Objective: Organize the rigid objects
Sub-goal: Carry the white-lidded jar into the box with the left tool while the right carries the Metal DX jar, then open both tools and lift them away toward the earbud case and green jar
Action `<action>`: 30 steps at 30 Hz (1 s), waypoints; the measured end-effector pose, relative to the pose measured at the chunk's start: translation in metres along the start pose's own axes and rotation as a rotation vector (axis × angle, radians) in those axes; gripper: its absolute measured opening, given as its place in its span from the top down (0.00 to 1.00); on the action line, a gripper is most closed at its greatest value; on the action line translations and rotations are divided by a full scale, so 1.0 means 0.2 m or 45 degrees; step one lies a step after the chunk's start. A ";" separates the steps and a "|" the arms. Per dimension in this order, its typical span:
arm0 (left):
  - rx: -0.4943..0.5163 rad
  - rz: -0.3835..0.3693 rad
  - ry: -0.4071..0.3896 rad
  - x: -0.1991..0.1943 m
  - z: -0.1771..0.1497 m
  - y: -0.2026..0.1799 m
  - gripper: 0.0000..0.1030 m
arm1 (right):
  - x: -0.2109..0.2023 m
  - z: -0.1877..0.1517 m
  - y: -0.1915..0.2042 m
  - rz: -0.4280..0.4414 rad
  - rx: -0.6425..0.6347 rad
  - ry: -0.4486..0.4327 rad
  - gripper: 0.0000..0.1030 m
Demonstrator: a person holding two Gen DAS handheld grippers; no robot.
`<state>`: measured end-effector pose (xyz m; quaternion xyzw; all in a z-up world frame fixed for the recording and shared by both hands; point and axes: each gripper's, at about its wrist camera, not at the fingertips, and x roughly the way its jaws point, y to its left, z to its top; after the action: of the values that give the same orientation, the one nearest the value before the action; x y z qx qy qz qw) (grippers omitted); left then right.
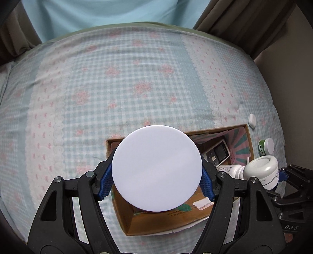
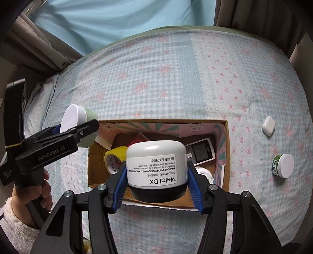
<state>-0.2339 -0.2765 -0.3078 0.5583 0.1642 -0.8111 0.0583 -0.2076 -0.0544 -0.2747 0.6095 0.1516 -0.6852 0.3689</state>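
Note:
My left gripper (image 1: 156, 180) is shut on a round green jar with a white lid (image 1: 156, 168), held over the cardboard box (image 1: 156, 224); the jar also shows in the right wrist view (image 2: 78, 121). My right gripper (image 2: 156, 187) is shut on a white Metal DX jar (image 2: 156, 166) with a black base, held over the same box (image 2: 227, 156). This jar also shows in the left wrist view (image 1: 262, 170). Inside the box lie a yellow tape roll (image 2: 115, 158), a calculator-like device (image 2: 201, 151) and a white bottle (image 1: 232, 170).
The box sits on a checked floral bedspread (image 2: 176, 78). A white earbud case (image 2: 268, 125) and a small green jar with a white lid (image 2: 283, 165) lie on the bed right of the box. Curtains (image 2: 254, 15) hang behind.

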 end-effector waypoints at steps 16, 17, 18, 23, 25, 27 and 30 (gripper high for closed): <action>0.136 -0.031 0.073 0.29 -0.02 -0.11 0.33 | 0.44 -0.15 0.06 -0.091 -0.199 0.162 0.49; 0.155 -0.044 0.088 0.30 -0.02 -0.13 0.33 | 0.45 -0.15 0.06 -0.085 -0.203 0.161 0.49; 0.164 -0.054 0.103 0.31 -0.02 -0.14 0.32 | 0.46 -0.16 0.06 -0.077 -0.204 0.155 0.49; 0.184 -0.055 0.074 0.28 -0.04 -0.19 0.00 | 0.42 -0.17 0.03 -0.012 -0.159 0.085 0.00; 0.182 -0.033 0.057 0.25 -0.04 -0.20 0.00 | 0.39 -0.19 0.02 0.000 -0.140 0.069 0.00; 0.173 -0.003 0.042 0.22 -0.05 -0.19 0.00 | 0.38 -0.21 0.01 0.020 -0.139 0.083 0.00; 0.135 0.008 0.045 0.18 -0.07 -0.15 0.00 | 0.34 -0.23 0.02 0.024 -0.172 0.070 0.00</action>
<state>-0.2438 -0.2409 -0.3393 0.5754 0.1201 -0.8085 0.0283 -0.1704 -0.0484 -0.3489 0.6032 0.2017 -0.6530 0.4112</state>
